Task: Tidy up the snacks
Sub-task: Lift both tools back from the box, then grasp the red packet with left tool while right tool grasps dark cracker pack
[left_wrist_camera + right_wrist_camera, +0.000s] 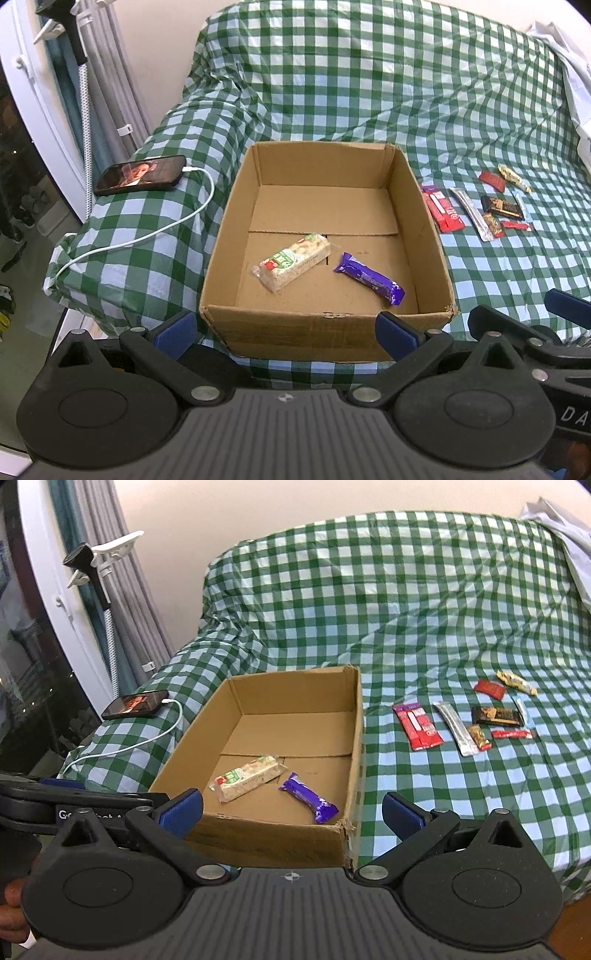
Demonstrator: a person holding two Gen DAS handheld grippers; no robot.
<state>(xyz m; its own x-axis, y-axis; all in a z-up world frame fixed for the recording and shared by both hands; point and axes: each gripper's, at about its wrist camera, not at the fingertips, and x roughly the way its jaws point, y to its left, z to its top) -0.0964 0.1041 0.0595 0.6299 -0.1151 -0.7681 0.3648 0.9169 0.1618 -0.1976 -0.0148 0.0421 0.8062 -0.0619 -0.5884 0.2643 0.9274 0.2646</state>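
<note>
I hold one gripper in each hand, and both have their fingers spread wide with nothing between them. My left gripper (286,330) is low before the near wall of the cardboard box (325,325), and its two blue fingertips (397,332) stand at about the height of that wall. My right gripper (291,812) is just beside it, in front of the near right corner of the box, which is a little torn.

Inside the box, on its floor, lie two snacks: a white bar with a green label (293,264) and a purple bar (369,282). They are near each other but do not touch, and both lie in the near half. The far half of the floor is bare.

The other snacks are outside, on the green checked cloth (424,602) to the right of the box, well apart from my fingers. A red packet (417,726) is the nearest to the box wall, then a silver stick (456,729), a dark bar (496,716), a small red square (489,689), a yellow sweet (516,682), a thin red stick (511,734) and a small brown bar (479,737). Some of them touch or overlap.

On the left side of the box a phone (142,179) lies on the cloth with a white cable (147,236) in it, close to the edge.

Both grippers point forward and somewhat down to the box.
</note>
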